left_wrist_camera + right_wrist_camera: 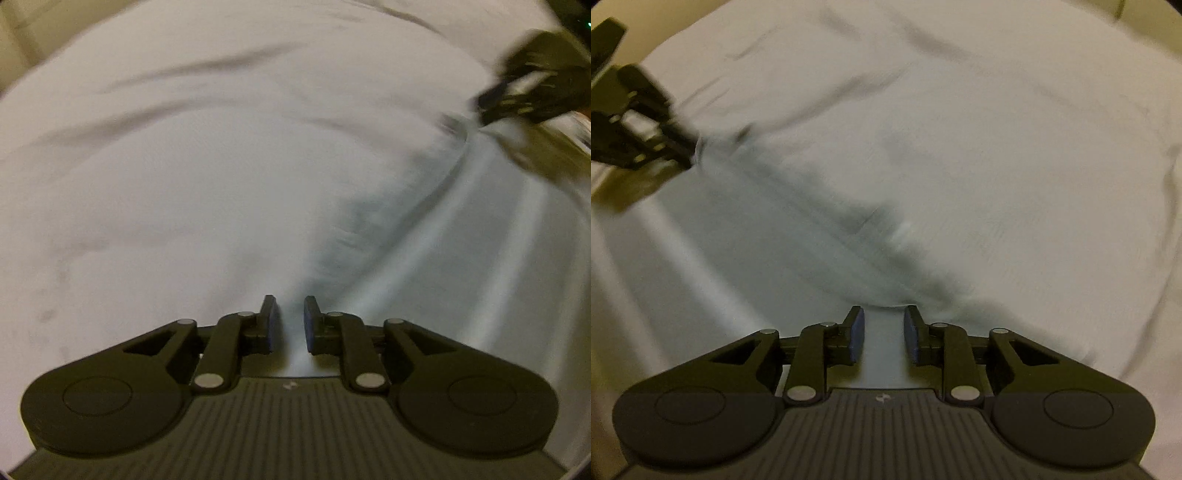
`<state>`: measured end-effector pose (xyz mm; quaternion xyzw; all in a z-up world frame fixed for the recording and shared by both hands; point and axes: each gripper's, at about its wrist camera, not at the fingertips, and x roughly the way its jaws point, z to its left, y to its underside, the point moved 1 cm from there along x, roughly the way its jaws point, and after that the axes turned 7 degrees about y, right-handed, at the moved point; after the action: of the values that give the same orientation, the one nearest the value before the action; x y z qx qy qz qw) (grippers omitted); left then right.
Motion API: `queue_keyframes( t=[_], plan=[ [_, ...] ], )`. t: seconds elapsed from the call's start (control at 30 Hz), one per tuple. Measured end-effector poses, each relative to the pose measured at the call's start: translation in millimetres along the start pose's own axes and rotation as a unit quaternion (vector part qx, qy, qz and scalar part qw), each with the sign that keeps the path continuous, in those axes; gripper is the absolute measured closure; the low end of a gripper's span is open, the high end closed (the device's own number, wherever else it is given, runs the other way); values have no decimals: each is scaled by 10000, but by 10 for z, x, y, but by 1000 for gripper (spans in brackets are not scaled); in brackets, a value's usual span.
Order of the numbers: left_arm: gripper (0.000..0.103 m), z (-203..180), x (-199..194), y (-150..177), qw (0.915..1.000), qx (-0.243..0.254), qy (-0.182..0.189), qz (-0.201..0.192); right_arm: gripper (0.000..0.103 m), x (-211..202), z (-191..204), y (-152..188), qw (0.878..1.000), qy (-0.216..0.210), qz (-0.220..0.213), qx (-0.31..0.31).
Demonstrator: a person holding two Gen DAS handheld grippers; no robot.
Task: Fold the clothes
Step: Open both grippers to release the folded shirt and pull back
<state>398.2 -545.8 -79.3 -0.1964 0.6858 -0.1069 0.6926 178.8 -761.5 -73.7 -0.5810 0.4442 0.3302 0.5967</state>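
Note:
A white garment [221, 166] lies spread out and fills both views [960, 147]. A folded-over edge of it runs from each gripper toward the other. My left gripper [290, 317] has its jaws narrowly apart with the white cloth edge between them; it also shows in the right wrist view [690, 151], blurred, at that edge. My right gripper [884, 326] has its jaws slightly apart with cloth between the blue pads; it shows blurred in the left wrist view [484, 107] at the far end of the fold.
A yellowish surface [624, 192] shows beside the garment at the left of the right wrist view and at the top left corner of the left wrist view [14, 44].

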Motion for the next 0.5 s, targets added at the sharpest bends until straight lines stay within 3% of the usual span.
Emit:
queue_keyframes(
  t=[0.07, 0.13, 0.27, 0.37, 0.5],
  plan=[
    [90, 147, -105, -13, 9992, -351, -117, -166, 77, -101, -157, -131, 9970, 457, -441, 439],
    [90, 211, -230, 15, 9985, -469, -152, -237, 76, -264, -221, -176, 9936, 519, -666, 745],
    [89, -29, -388, 132, 9989, -345, 247, -206, 76, -463, 89, -66, 9979, 20, -540, 359],
    [87, -286, -307, 207, 9983, -152, 560, -56, 76, -325, 474, 9, 9982, -522, -239, -176],
    [83, -371, -10, 222, 9988, 18, 489, 18, 76, 1, 614, -112, 9979, -533, -192, -323]
  ],
)
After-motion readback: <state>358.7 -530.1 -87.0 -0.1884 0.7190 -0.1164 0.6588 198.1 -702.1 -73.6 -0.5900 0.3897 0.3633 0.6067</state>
